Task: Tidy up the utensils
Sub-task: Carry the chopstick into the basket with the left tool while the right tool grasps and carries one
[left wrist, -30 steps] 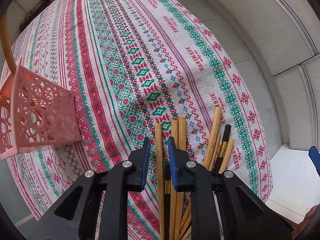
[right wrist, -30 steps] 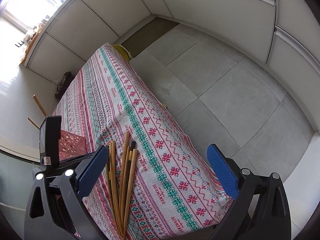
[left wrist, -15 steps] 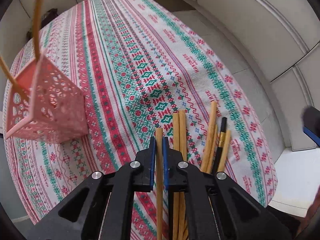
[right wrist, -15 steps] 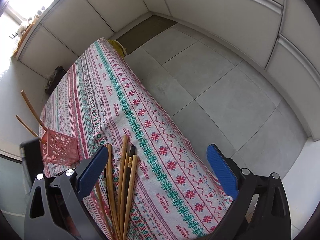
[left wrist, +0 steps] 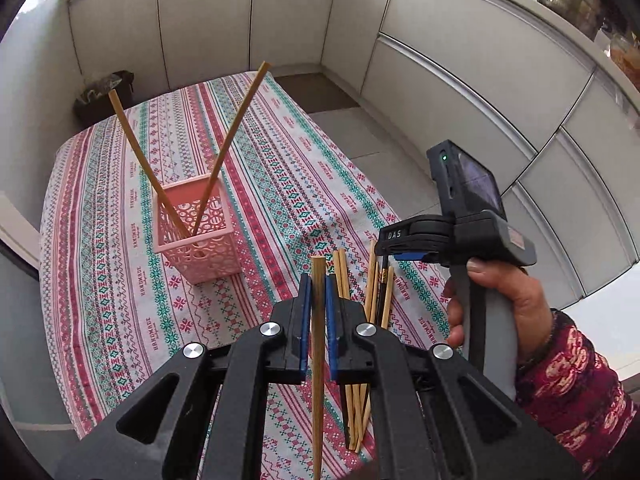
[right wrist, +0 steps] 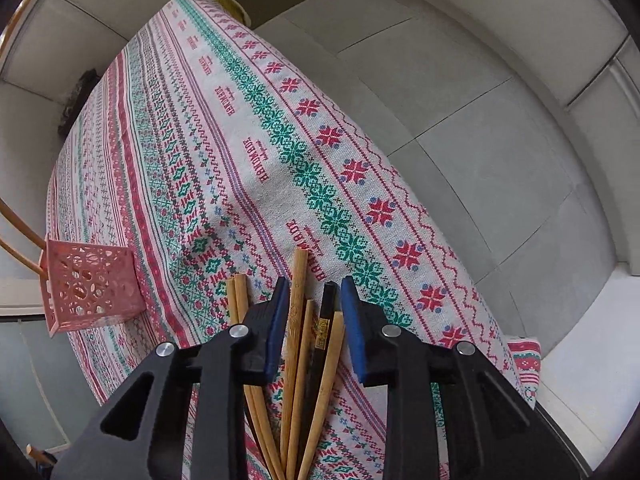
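My left hand-held gripper (left wrist: 316,304) is clamped on one wooden chopstick (left wrist: 318,344), lifted clear of the table (left wrist: 100,264). My right hand-held gripper (right wrist: 314,312) hangs partly open over the loose chopsticks (right wrist: 298,360), its jaws straddling several but gripping none. The pink basket (left wrist: 198,236) stands ahead to the left with two sticks already leaning in it. I should tip my chopstick upright and lower it gently so the light basket doesn't topple.
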Demonstrator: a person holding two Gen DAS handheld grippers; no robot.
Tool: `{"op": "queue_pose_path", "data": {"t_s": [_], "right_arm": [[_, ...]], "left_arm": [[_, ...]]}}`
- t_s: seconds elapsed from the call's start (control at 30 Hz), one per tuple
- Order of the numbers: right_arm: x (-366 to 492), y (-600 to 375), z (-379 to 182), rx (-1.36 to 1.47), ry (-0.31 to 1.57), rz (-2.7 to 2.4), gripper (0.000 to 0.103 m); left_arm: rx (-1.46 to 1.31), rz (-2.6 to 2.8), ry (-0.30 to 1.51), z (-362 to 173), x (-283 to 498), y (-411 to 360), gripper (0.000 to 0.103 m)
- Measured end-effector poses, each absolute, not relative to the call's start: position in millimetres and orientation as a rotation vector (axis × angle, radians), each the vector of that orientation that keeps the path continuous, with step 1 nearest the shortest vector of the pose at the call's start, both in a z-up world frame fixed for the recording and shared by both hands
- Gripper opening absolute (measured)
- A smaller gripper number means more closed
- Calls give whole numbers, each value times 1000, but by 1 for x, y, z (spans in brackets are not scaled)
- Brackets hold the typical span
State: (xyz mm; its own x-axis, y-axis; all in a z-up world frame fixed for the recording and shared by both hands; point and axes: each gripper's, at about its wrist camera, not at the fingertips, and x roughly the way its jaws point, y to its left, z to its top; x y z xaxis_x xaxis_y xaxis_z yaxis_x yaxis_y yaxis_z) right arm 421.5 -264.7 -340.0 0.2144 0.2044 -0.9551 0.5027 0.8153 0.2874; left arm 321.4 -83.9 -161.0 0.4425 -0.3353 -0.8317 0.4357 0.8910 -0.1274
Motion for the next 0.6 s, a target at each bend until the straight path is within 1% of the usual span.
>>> {"op": "queue_pose_path", "data": {"t_s": [0.13, 0.23, 0.27, 0.3, 0.33, 0.47, 0.6], "right_arm": [[432, -255, -342, 606, 1347, -231, 27], [442, -248, -350, 556, 1378, -265, 25], [445, -246, -353, 541, 1389, -279, 22], [447, -243, -350, 514, 1371, -295, 12], [448, -240, -351, 494, 1373, -306, 9], [440, -230, -341, 500, 1282, -294, 8], [399, -213, -299, 481, 1095, -246, 8]], "left_arm": [[91, -476, 992, -154, 319, -71, 6], [79, -464, 991, -151, 317, -62, 6], [74, -462, 990, -151, 317, -60, 6], [68, -460, 988, -150, 317, -58, 6], [65, -456, 985, -151, 317, -55, 6], [53, -457, 965, -149, 315, -50, 6], [60, -451, 945, -145, 307, -50, 6]]}}
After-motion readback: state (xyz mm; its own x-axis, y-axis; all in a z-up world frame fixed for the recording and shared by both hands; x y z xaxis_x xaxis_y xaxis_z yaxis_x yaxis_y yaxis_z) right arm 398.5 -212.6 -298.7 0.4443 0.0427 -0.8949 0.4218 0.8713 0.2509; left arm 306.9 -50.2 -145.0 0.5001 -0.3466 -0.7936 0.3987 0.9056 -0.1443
